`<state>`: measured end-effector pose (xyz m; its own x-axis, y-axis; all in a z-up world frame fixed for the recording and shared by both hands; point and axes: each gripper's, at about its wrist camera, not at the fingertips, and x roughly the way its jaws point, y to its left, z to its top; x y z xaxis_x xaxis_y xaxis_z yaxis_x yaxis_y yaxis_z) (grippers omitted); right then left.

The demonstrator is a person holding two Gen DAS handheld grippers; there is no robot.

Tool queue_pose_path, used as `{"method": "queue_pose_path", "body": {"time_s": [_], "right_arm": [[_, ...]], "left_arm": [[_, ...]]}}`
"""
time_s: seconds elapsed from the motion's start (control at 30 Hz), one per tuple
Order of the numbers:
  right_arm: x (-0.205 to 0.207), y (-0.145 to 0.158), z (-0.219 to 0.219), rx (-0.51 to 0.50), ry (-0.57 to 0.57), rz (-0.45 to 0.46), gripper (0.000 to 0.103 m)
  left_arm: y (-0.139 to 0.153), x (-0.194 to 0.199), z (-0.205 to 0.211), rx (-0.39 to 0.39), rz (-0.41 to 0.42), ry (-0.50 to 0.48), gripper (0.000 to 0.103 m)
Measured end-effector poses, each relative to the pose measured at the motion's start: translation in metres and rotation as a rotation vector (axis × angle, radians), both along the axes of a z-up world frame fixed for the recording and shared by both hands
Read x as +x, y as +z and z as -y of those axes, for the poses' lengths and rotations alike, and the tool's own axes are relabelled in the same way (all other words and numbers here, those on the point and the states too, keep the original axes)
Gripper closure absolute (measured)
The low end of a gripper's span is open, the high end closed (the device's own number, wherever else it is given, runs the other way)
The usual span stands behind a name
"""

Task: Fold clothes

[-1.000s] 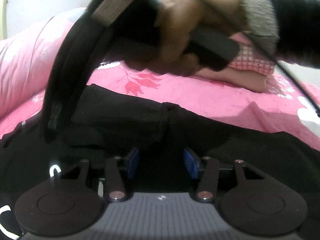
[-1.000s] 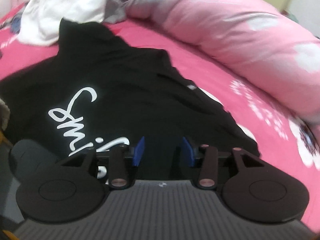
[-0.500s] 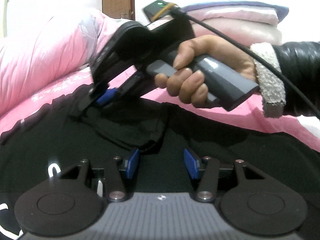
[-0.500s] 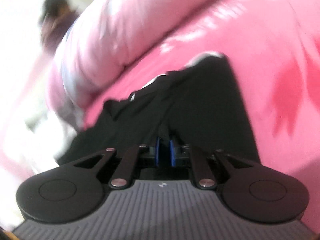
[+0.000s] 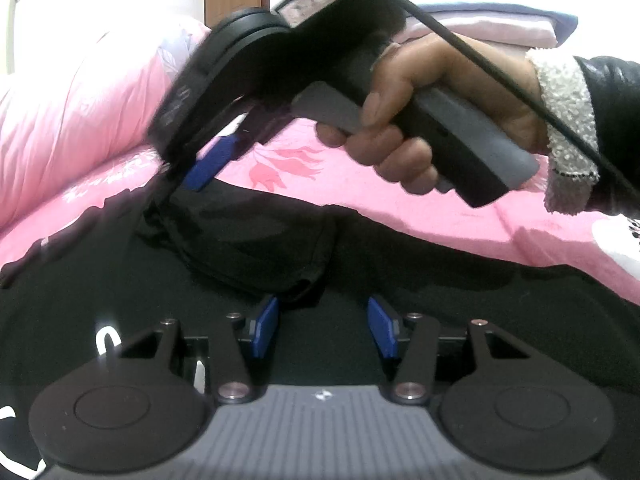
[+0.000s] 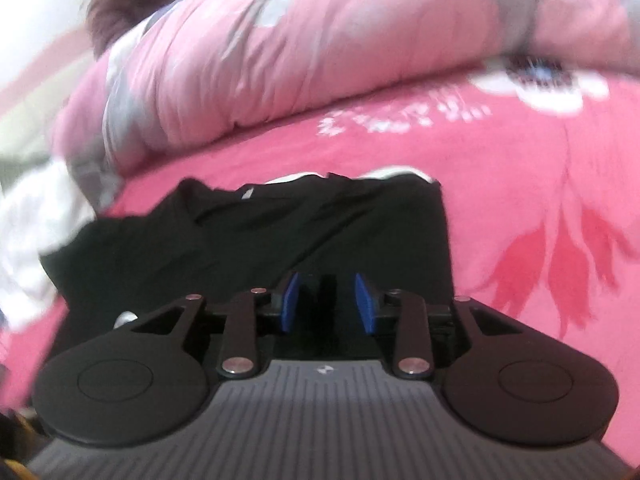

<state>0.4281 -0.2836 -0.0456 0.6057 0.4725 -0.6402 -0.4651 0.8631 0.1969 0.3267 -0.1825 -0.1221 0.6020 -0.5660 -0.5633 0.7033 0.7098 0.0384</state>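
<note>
Left wrist view: the left gripper (image 5: pixel 323 326) sits low over a black T-shirt (image 5: pixel 440 280) spread on a bed with a pink floral bedsheet (image 5: pixel 360 184); its blue pads (image 5: pixel 265 326) stand well apart with only flat cloth showing between them. Just ahead of the fingers lies a folded-over sleeve (image 5: pixel 256 244) resting on the body of the garment, and fragments of white lettering (image 5: pixel 106 340) appear at the lower left. Above the sleeve, a bare right hand (image 5: pixel 420 120), in a dark jacket with a white knitted cuff (image 5: pixel 568 132), grips the grey handle of the right gripper (image 5: pixel 208 164), which points down toward the sleeve's far edge; one blue pad is visible just above the cloth, though motion blur hides whether it touches. A black cable (image 5: pixel 500 76) runs from the tool across the wrist. A rolled pink quilt (image 5: pixel 80 120) lies along the left, and folded bedding (image 5: pixel 500 30) is stacked at the upper right. Right wrist view: the right gripper (image 6: pixel 326 304) has its pads parted by a moderate gap, the black T-shirt (image 6: pixel 280 232) lying beneath and ahead of them; whether a dark fold sits between them cannot be told. The pink quilt (image 6: pixel 320 48) fills the background, and white clothing (image 6: pixel 28 232) lies at the left edge, blurred.
</note>
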Motion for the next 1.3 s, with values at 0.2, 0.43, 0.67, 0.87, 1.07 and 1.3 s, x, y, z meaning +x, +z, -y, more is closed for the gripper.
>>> {"method": "queue_pose_path", "body": {"time_s": [0.2,0.43,0.67,0.87,1.07,1.3], "right_arm": [[-0.027,-0.001,-0.055,-0.339,0.151,0.223,0.053],[-0.03,-0.025,-0.081,-0.591,0.2,0.299,0.059],[-0.028,-0.013,-0.062,-0.436,0.114,0.272,0.093],[-0.015,0.0,-0.025,-0.042,0.041,0.104,0.095],[0.003,-0.015,0.003,0.291,-0.004,-0.09,0.094],[0.02,-0.041,-0.001,0.509,0.02,-0.268,0.091]], "left_arm": [[0.0,-0.001,0.0,0.001,0.001,0.0,0.052],[-0.001,-0.001,0.002,0.002,0.005,0.0,0.052],[-0.003,-0.001,0.004,0.004,0.009,-0.002,0.052],[-0.004,-0.001,0.005,0.002,0.009,-0.005,0.051],[-0.005,0.0,0.006,0.001,0.008,-0.006,0.051],[-0.004,0.002,0.015,0.001,0.008,-0.007,0.05]]}}
